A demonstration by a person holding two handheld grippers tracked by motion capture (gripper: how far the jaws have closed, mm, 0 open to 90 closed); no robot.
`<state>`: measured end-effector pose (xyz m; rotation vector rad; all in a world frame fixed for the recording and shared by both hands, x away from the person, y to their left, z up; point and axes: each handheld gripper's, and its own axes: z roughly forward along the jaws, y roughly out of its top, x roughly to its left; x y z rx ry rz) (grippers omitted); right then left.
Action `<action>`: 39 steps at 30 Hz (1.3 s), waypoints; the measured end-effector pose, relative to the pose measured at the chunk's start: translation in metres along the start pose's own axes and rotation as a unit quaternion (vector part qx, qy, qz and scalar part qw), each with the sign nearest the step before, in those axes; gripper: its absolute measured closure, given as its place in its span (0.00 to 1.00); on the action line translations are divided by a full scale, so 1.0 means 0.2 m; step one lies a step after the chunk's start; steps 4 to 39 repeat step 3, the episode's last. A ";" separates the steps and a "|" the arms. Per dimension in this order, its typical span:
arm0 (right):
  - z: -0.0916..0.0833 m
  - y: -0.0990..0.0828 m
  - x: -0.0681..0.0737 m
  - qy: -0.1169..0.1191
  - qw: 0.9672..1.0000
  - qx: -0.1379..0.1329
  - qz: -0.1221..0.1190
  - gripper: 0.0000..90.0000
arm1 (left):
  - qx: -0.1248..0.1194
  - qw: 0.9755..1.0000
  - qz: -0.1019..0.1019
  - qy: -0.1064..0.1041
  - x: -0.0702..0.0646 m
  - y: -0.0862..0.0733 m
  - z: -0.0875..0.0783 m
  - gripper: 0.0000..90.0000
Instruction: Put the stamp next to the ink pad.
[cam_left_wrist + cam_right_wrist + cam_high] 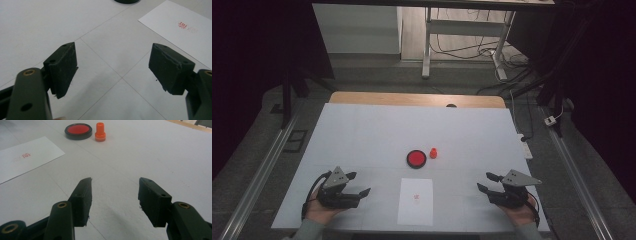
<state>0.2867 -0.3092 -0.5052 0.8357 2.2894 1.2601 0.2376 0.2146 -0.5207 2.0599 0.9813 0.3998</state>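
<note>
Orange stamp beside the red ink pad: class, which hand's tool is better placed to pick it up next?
Probably the right tool. The orange stamp stands on the ink pad's right, unobstructed ahead of its open jaws. From the left tool, the pad lies in between.

The orange stamp (433, 153) stands upright on the white table, just right of the round black ink pad (416, 159), whose red face lies open. Nearer the person, a white sheet of paper (415, 201) lies flat, well apart from both, and carries one small red stamped mark (416, 197) near its middle.
</note>
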 end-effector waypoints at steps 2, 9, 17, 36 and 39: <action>0.00 0.00 0.00 0.002 1.000 -0.002 0.001 0.49 | 0.001 1.000 0.001 0.000 0.00 0.00 0.00 0.25; 0.00 0.00 0.00 0.003 1.000 -0.001 0.001 0.49 | 0.001 1.000 0.001 0.000 0.00 0.00 0.00 0.25; 0.00 0.00 0.00 0.003 1.000 -0.001 0.001 0.49 | 0.001 1.000 0.001 0.000 0.00 0.00 0.00 0.25; 0.00 0.00 0.00 0.003 1.000 -0.001 0.001 0.49 | 0.001 1.000 0.001 0.000 0.00 0.00 0.00 0.25; 0.00 0.00 0.00 0.003 1.000 -0.001 0.001 0.49 | 0.001 1.000 0.001 0.000 0.00 0.00 0.00 0.25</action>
